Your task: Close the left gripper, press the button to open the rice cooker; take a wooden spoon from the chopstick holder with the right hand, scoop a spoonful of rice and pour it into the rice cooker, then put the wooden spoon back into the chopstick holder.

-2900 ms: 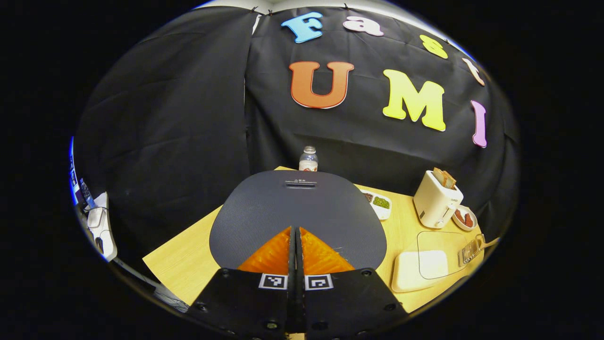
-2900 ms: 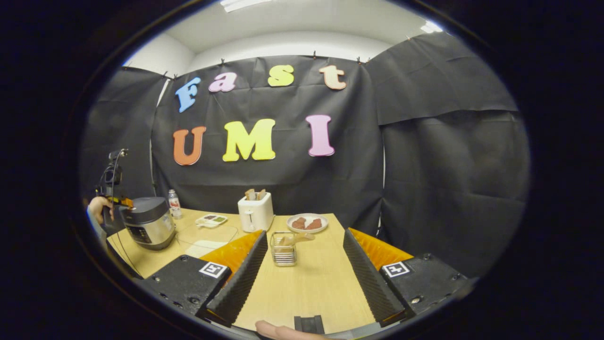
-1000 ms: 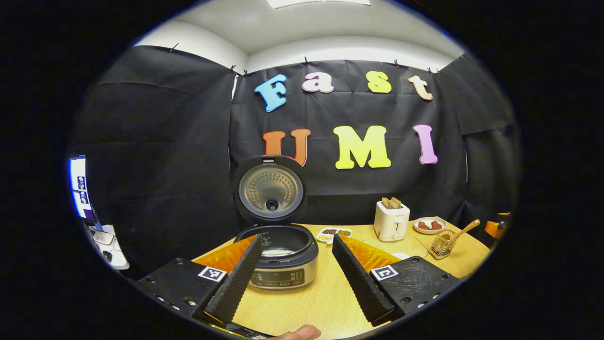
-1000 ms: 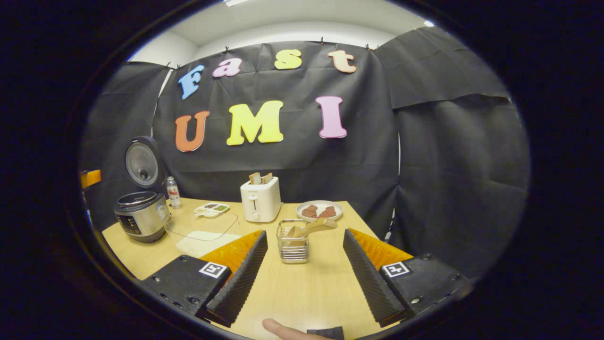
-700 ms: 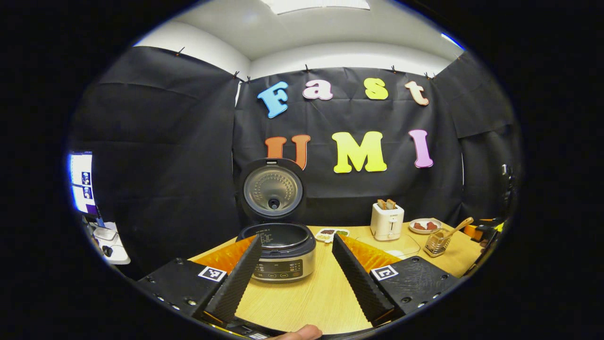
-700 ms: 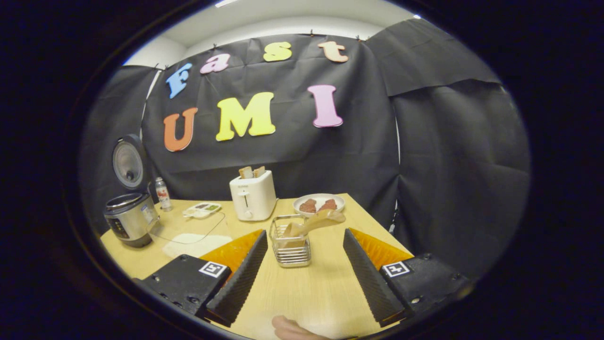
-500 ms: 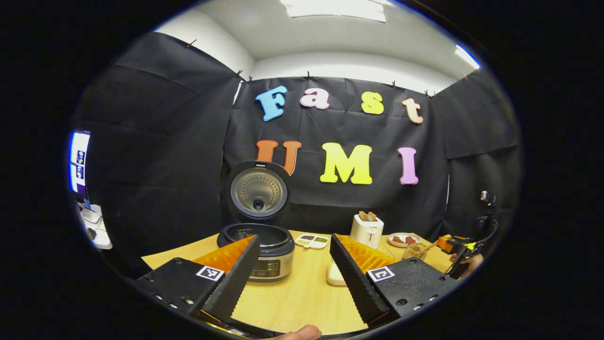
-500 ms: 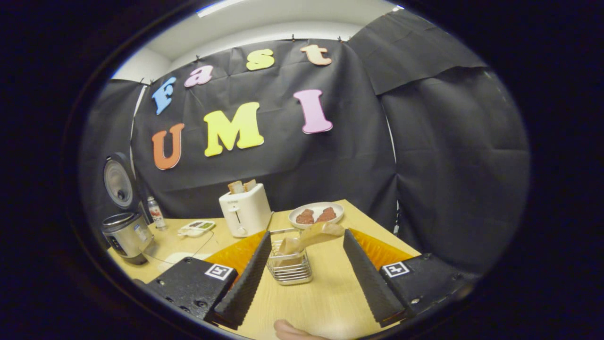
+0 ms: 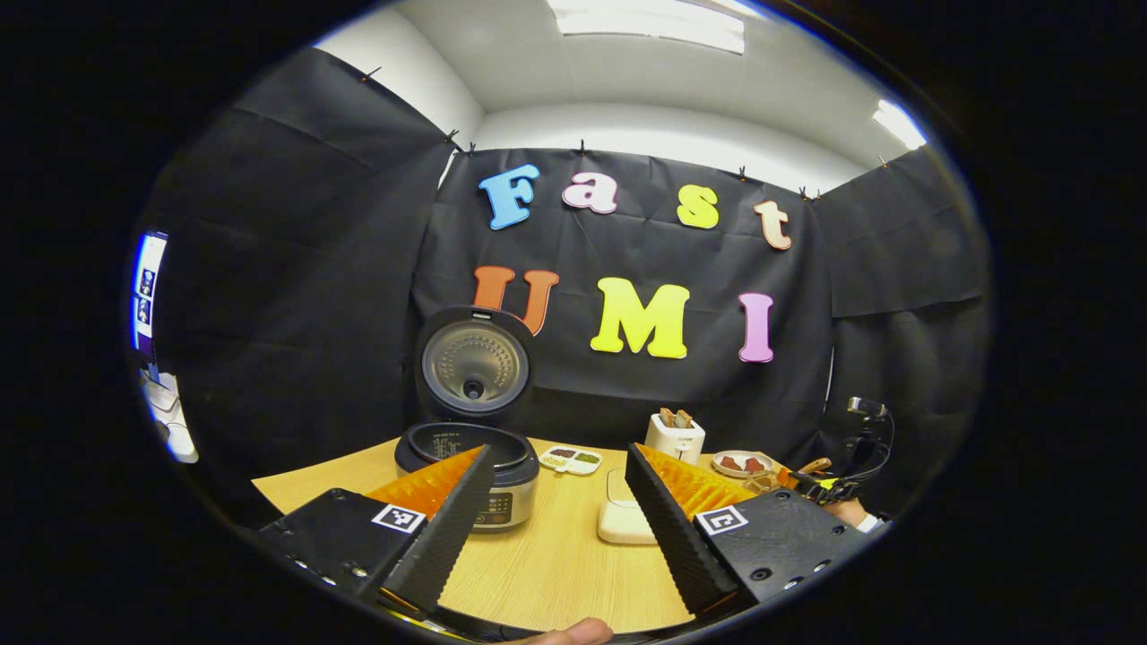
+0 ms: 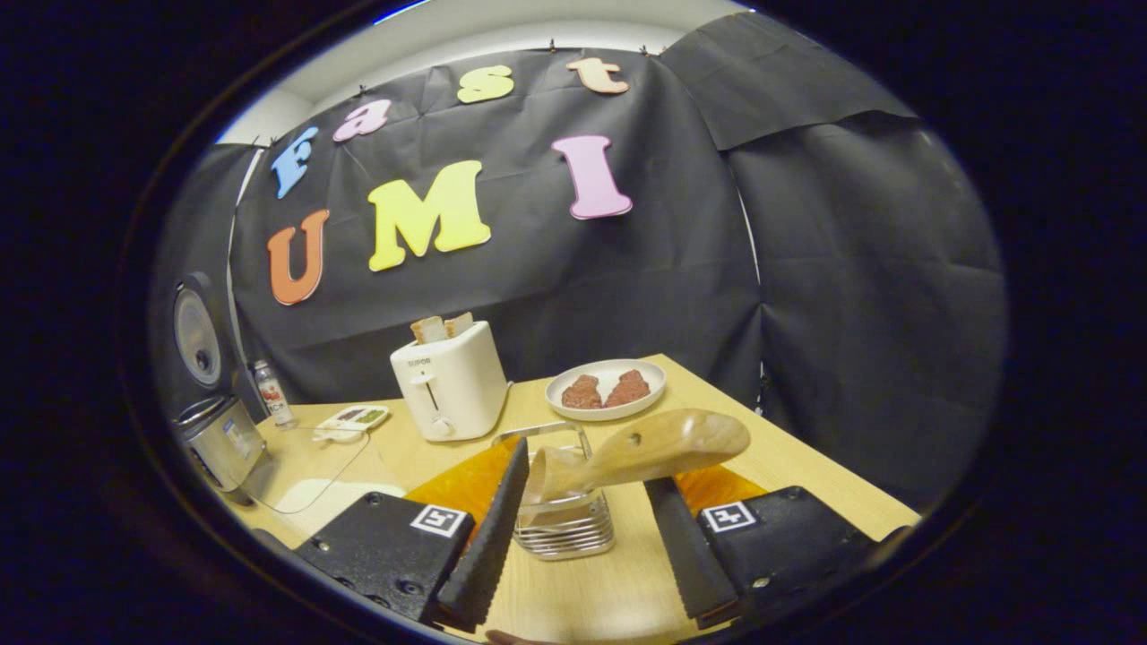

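Note:
The rice cooker [image 9: 466, 470] stands on the table with its lid [image 9: 473, 363] swung up. My left gripper [image 9: 556, 466] hangs open a short way in front of it, holding nothing. In the right gripper view the cooker [image 10: 215, 439] sits at the far left. The wooden spoon [image 10: 645, 452] leans out of the wire chopstick holder [image 10: 560, 524], its broad end pointing right. My right gripper [image 10: 587, 470] is open and straddles the holder, with the spoon between its fingers and not touching them. A white rice container [image 9: 623, 520] with a clear cover [image 10: 305, 466] lies mid-table.
A white toaster [image 10: 448, 381] with bread, a plate [image 10: 607, 390] with brown pieces, a small sectioned dish [image 10: 354, 417] and a bottle [image 10: 267, 392] stand along the back of the table. The far table edge [image 10: 806, 475] runs close on the right.
The cooker lid has opened and my left gripper has opened and drawn back from it. My right gripper has moved forward around the holder, its fingers slightly closer together.

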Action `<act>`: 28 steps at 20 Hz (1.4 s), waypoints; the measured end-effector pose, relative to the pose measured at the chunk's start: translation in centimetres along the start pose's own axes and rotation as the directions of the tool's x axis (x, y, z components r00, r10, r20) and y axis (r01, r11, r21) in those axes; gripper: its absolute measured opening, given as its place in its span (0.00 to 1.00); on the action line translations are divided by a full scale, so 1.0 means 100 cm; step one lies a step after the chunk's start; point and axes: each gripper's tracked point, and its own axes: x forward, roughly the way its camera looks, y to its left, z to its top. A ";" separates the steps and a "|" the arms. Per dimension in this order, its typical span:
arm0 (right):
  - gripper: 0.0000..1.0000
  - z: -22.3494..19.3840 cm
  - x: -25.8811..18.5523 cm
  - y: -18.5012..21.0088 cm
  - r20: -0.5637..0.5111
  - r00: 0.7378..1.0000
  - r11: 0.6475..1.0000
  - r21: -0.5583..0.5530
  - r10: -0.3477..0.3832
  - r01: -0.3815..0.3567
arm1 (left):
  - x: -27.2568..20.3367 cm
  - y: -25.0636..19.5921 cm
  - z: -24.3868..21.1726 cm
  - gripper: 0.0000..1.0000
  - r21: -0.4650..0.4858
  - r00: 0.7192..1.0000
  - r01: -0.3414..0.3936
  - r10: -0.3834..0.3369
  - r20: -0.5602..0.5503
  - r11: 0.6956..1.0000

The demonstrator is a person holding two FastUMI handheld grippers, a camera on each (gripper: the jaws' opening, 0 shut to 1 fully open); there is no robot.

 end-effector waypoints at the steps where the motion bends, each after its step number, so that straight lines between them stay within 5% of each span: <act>1: 0.70 0.003 0.001 0.000 0.014 1.000 1.000 -0.006 -0.003 0.003 | 0.000 -0.005 0.003 0.94 -0.009 1.000 0.019 -0.019 0.006 1.000; 2: 0.74 0.006 0.003 0.001 0.026 1.000 1.000 -0.011 -0.006 0.006 | 0.001 -0.008 0.006 0.94 -0.014 1.000 0.026 -0.026 0.009 1.000; 3: 0.60 0.005 0.007 0.000 0.030 0.999 1.000 -0.018 -0.015 0.015 | 0.001 -0.010 0.008 0.94 -0.011 0.999 0.035 -0.035 0.015 0.999; 7: 0.29 0.013 0.013 0.004 0.039 0.999 1.000 0.009 -0.017 0.017 | 0.007 -0.024 -0.002 0.95 0.079 0.997 0.082 -0.083 0.004 0.993; 9: 0.22 0.021 0.017 0.013 0.036 0.999 1.000 0.001 -0.007 0.007 | 0.006 -0.026 -0.012 0.94 0.124 0.995 0.099 -0.096 -0.030 0.987; 19: 0.13 0.100 -0.013 0.050 0.139 0.988 0.994 -0.102 0.064 -0.050 | -0.004 -0.028 -0.005 0.94 0.108 0.990 0.140 -0.138 -0.031 0.984; 28: 0.11 0.127 -0.047 0.130 0.129 0.965 0.969 -0.120 0.229 -0.214 | -0.006 -0.017 -0.006 0.94 0.059 0.988 0.149 -0.146 -0.040 0.987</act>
